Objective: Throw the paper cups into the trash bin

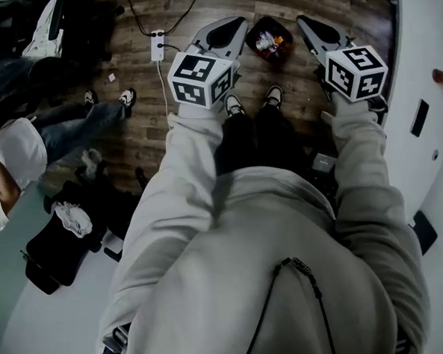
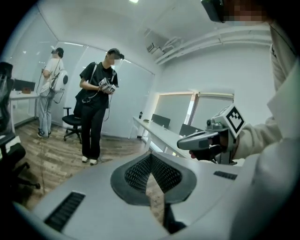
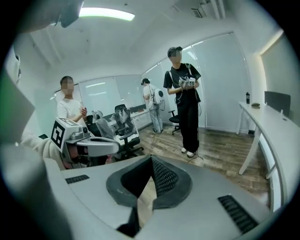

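Closest in, at the person's grey sleeves, both tools are held out level over the wooden floor, just off the curved edge of the white counter point(image 1: 425, 78) on the right. The left gripper point(image 1: 224, 34) has its jaws brought together at the tips with nothing between them, only floor showing through the slit below, and the right gripper point(image 1: 316, 32) is closed and empty in the same way. Just beyond the person's shoes point(image 1: 233, 104), between the two tools, stands the dark trash bin point(image 1: 281, 28), holding something red and white that I cannot tell to be paper cups. No cup shows anywhere else. I judge no carry is in hand, so the next move calls for turning to find a cup and opening one pair of jaws around it
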`<state>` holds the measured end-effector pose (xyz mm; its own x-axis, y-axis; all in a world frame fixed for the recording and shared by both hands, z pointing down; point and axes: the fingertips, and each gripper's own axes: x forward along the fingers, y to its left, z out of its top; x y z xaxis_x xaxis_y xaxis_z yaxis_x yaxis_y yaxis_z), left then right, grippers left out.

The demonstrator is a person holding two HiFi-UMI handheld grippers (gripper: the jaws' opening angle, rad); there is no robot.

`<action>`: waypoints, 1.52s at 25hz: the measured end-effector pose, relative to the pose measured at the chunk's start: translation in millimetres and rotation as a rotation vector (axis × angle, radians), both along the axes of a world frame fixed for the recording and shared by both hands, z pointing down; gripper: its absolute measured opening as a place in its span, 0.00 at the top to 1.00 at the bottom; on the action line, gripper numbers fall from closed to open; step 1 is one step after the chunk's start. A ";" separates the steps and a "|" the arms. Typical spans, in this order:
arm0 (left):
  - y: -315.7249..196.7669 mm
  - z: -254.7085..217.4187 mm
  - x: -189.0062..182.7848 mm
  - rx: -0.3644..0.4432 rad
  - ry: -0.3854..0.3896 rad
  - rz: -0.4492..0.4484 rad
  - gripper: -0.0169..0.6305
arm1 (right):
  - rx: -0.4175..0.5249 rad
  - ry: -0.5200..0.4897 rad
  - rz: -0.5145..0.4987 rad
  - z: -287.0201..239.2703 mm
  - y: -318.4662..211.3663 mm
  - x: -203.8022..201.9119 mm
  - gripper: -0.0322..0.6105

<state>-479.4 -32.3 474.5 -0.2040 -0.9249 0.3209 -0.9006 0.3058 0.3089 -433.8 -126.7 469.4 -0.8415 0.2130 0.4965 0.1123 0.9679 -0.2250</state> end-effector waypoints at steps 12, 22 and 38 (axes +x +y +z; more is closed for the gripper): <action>-3.3 -236.0 -48.2 0.211 -0.332 0.054 0.97 | 0.167 -0.339 -0.005 -245.6 9.6 -46.7 0.92; 21.8 -331.9 -54.9 0.290 -0.499 0.062 0.97 | 0.240 -0.532 -0.062 -352.3 54.2 -64.6 0.92; 42.3 -322.2 -64.1 0.278 -0.459 0.090 0.97 | 0.252 -0.537 -0.093 -360.2 83.6 -75.5 0.92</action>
